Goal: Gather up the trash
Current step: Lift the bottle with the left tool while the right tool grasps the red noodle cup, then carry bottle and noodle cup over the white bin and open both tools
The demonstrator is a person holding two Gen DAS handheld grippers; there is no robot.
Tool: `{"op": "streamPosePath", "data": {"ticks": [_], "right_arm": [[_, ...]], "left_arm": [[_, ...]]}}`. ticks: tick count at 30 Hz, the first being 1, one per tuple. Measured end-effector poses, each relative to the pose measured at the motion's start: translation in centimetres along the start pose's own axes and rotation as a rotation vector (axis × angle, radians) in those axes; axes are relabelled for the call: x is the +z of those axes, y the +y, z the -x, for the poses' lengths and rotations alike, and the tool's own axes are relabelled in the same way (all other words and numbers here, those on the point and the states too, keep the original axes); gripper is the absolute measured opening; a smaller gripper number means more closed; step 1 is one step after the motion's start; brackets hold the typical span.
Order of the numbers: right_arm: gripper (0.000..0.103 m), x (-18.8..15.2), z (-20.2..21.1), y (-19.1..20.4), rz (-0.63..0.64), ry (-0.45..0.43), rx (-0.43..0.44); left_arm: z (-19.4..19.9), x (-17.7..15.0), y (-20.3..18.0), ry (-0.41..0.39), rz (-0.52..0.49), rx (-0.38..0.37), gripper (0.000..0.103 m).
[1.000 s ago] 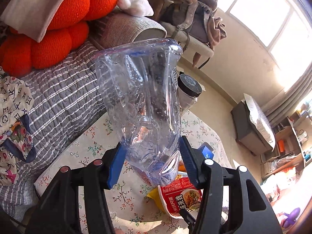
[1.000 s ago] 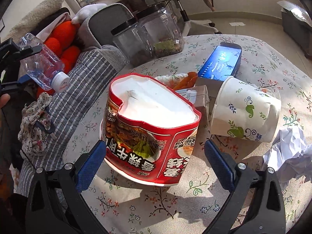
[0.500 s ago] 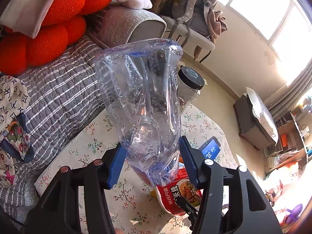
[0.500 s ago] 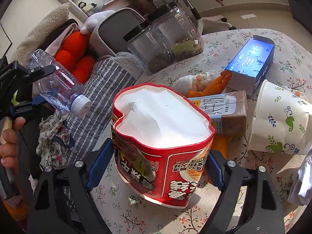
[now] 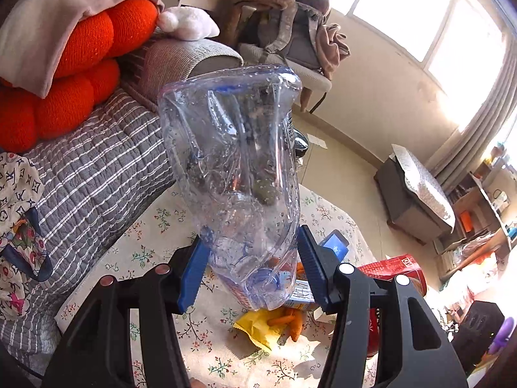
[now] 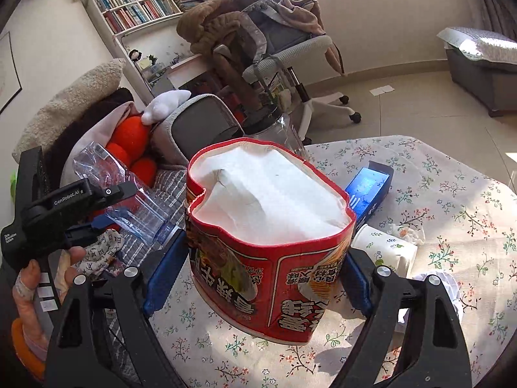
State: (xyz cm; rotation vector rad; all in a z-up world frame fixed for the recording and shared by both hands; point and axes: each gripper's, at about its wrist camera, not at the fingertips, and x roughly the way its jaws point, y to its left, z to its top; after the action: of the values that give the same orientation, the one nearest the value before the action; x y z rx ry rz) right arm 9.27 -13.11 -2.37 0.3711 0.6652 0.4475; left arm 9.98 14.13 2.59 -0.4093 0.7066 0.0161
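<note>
My left gripper (image 5: 253, 274) is shut on a clear crushed plastic bottle (image 5: 232, 168), held above the floral table; the bottle also shows in the right wrist view (image 6: 129, 200). My right gripper (image 6: 258, 268) is shut on a squashed red instant-noodle cup (image 6: 268, 226) with a white inside, lifted off the table. The cup's rim shows at the right in the left wrist view (image 5: 397, 268).
On the floral tablecloth (image 6: 452, 213) lie a blue box (image 6: 368, 190), a tipped paper cup (image 6: 384, 252), crumpled white paper (image 6: 449, 291) and a yellow snack bag with orange pieces (image 5: 271, 323). A striped sofa (image 5: 90, 174) borders the table's left. An office chair (image 6: 290, 51) stands beyond.
My right gripper has closed on the noodle cup and lifted it up off the table. My left gripper keeps its hold on the bottle and has shifted slightly.
</note>
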Motion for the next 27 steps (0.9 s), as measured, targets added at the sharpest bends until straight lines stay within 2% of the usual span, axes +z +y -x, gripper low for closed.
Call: {"op": "streamPosePath", "data": {"ticks": [9,16,21,25,27], "right_arm": [[0.083,0.6,9.5,-3.4,0.024,-0.115,-0.222],[0.083,0.3,16.9,-8.6,0.053,-0.146,-0.55],[0.083,-1.8,20.7,-13.6,0.006,-0.108,-0.783],[0.083,-3.6,21.3,-17.2,-0.046,-0.024,-0.927],[0.083,-4.5,21.2,-18.5,-0.075,0.029,-0.965]], "left_arm": [[1.1,-2.8,-6.5,-0.031,-0.132,-0.138,0.054],[1.2,-5.8,-11.5,-0.011,-0.226,-0.226,0.054],[0.8,-9.5,-16.1,0.034,-0.322,-0.286,0.054],[0.1,-12.8,-19.7,0.091,-0.39,-0.328,0.054],[-0.1,-14.6,-21.5,0.114,-0.422,-0.352,0.054]]}}
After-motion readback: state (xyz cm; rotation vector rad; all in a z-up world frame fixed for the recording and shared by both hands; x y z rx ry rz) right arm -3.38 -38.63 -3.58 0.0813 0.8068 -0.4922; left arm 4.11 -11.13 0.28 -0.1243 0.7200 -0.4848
